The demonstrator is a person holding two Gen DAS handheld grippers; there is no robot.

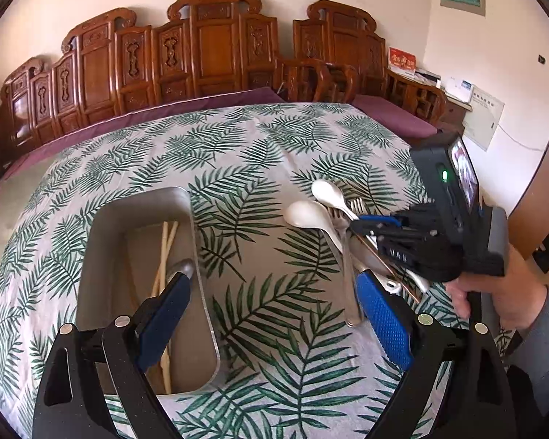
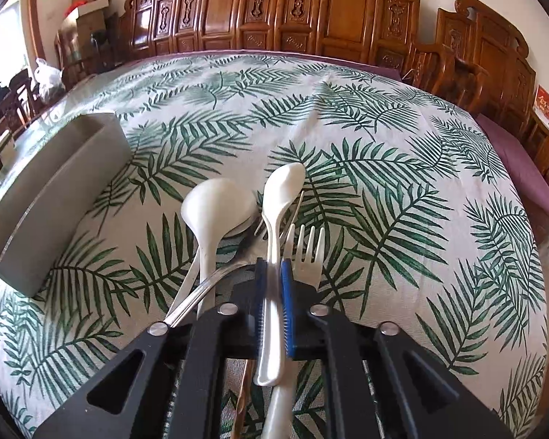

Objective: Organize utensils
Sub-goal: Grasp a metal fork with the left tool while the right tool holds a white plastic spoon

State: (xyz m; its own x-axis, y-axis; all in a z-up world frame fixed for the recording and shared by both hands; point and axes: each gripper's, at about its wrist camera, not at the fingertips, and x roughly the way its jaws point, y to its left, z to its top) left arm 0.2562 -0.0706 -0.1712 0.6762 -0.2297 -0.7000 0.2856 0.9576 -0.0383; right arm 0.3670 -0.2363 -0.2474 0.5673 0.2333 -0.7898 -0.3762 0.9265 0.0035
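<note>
Nearest the right wrist camera, the right gripper point(image 2: 273, 274) has its blue pads point(image 2: 287, 303) clenched on the handle of a small white spoon point(image 2: 280, 197). The handle runs back between the fingers toward the camera, and the bowl sticks out ahead of the fingertips. Just to the right of the fingertips lies a white fork point(image 2: 307, 252), tines pointing away. To the left of them a larger white ladle-like spoon point(image 2: 216, 205) rests with its bowl ahead and its handle crossing a metal fork point(image 2: 216, 278). All of this is one loose pile on the leaf-print tablecloth point(image 2: 384, 183). Well off to the left of the fingers stands the grey tray point(image 2: 55, 197), seen here from its outer wall.

From the left wrist camera, the left gripper point(image 1: 274, 311) is released, its fingers wide apart with only cloth between them. The left finger hangs over the tray, where pale chopsticks point(image 1: 164, 256) and what looks like a metal spoon already lie. Beyond the right finger is the pile, with the right gripper and the person's hand point(image 1: 494, 300) over it.

The step in hand appears to be picking the small white spoon out of the pile. Whether it has left the cloth cannot be told. The next move calls for lifting it free without dragging the neighbouring fork or ladle along, then carrying it left and over the tray wall before letting go.
</note>
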